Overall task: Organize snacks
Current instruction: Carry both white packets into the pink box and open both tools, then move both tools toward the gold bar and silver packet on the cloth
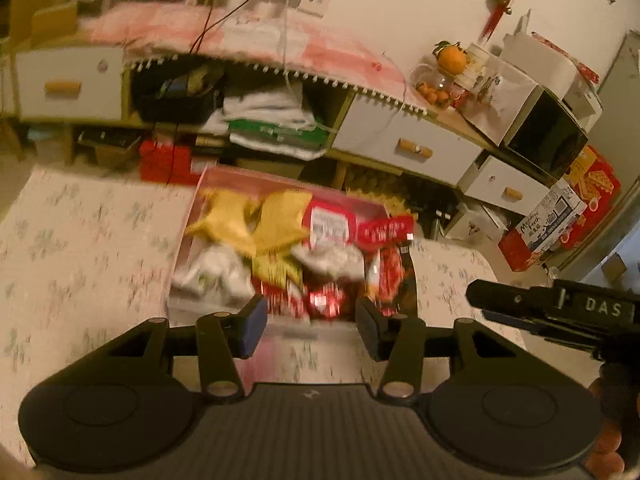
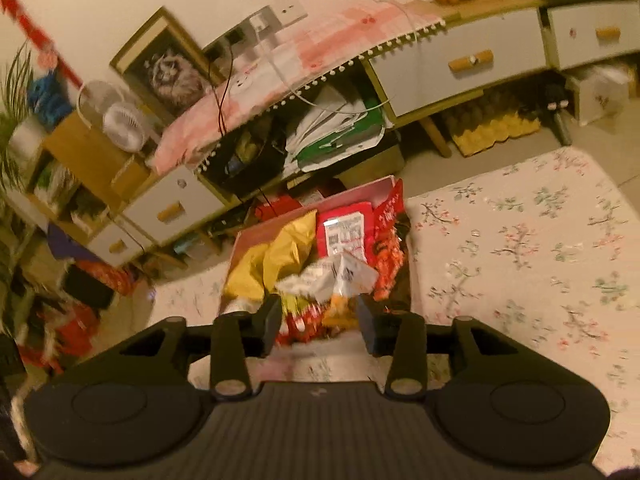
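Blurring snack packets (image 1: 280, 240) in a pink box (image 1: 188, 224), labels unreadable, lying just beyond both part-open, empty grippers, left gripper (image 1: 310, 320), right gripper (image 2: 318, 320).

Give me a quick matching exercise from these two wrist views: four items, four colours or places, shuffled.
Items:
1. snack box
2. crumpled packets
3. tablecloth
4. left gripper

Descriptions:
A. floral print
B. pink, on the table, filled with snacks
C. jaws apart, nothing between them
D. yellow, lying in the box

Pairs: 1-B, 2-D, 3-A, 4-C
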Tool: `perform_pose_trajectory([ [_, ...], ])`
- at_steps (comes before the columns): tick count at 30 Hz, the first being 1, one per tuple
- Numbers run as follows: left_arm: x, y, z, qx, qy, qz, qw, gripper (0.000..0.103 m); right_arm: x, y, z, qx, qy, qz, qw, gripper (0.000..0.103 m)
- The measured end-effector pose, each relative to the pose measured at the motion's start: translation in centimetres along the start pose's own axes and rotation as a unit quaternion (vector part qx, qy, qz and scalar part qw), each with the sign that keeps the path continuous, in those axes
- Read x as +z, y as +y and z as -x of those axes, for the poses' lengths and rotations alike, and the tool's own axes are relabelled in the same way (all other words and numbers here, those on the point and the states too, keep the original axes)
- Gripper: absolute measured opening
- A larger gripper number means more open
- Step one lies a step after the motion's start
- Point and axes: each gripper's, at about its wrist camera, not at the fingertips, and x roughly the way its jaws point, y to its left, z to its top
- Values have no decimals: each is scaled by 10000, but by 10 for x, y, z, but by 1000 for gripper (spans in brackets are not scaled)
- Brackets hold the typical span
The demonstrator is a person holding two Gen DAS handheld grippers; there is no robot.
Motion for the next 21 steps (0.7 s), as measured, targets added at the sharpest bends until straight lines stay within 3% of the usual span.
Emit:
perform_pose_trajectory([
  [3,-16,-1,12,89,132,-33,9999,54,-10,6,15,-139,-1,286,9995,45],
  [6,-30,-1,25,232,107,-156,9996,54,-17,12,27,-223,-47,599,9979,58],
  [10,-48,8,37,470,131,-172,9987,54,-33,12,40,-421,-65,909,9949,60],
  [15,-61,17,49,344,238,98,9991,54,-50,11,58,-383,-67,958,9946,69],
  [21,-72,23,45,381,509,326,9974,64,-62,11,52,-595,131,1166,9913,71],
])
